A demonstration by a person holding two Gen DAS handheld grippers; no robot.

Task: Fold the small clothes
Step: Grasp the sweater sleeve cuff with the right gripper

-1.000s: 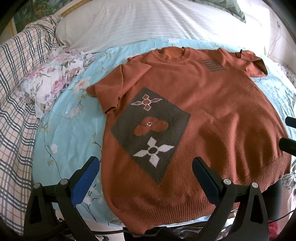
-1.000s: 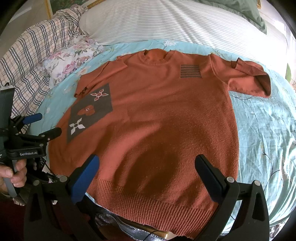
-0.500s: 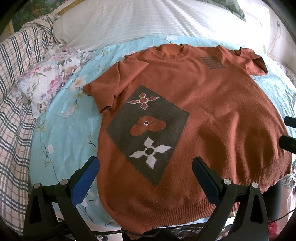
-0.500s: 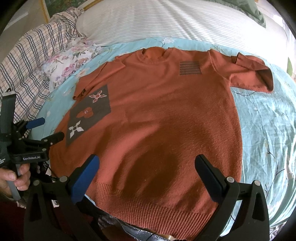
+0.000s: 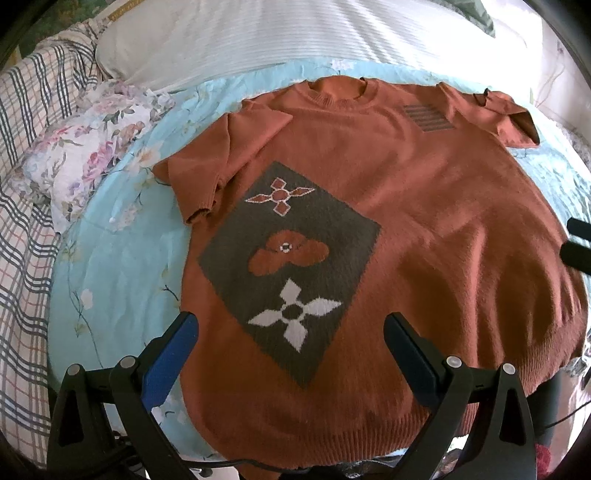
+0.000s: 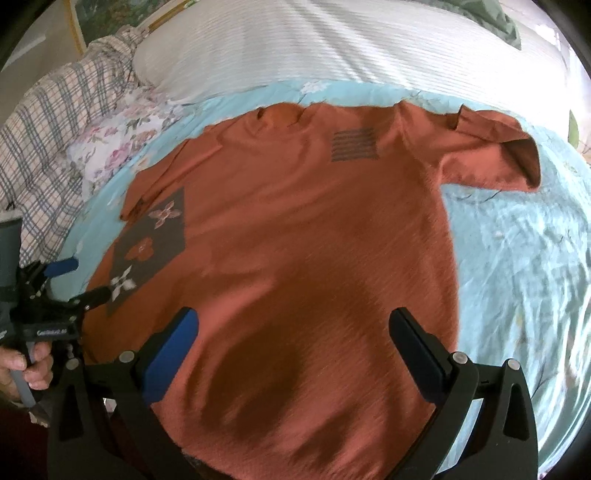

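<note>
Your rust-orange sweater (image 5: 424, 206) lies flat, front up, across the light blue floral sheet (image 5: 114, 266) on the bed, its ribbed hem at the near edge and the collar toward the striped pillow (image 5: 295, 33) at the far edge. Left tongs (image 5: 290, 334) hover wide apart, empty, over the hem below the dark diamond patch (image 5: 291, 266). Right tongs (image 6: 293, 328) gape too, gripping nothing, above the sweater's lower middle. There's open sheet off the right sleeve (image 6: 495, 151) toward the bed's right edge; the left side is tighter, with a floral cloth (image 5: 88, 147) and plaid blanket (image 5: 22, 229). Since a second ago, both tongs have eased in closer; the sweater itself hasn't shifted.
</note>
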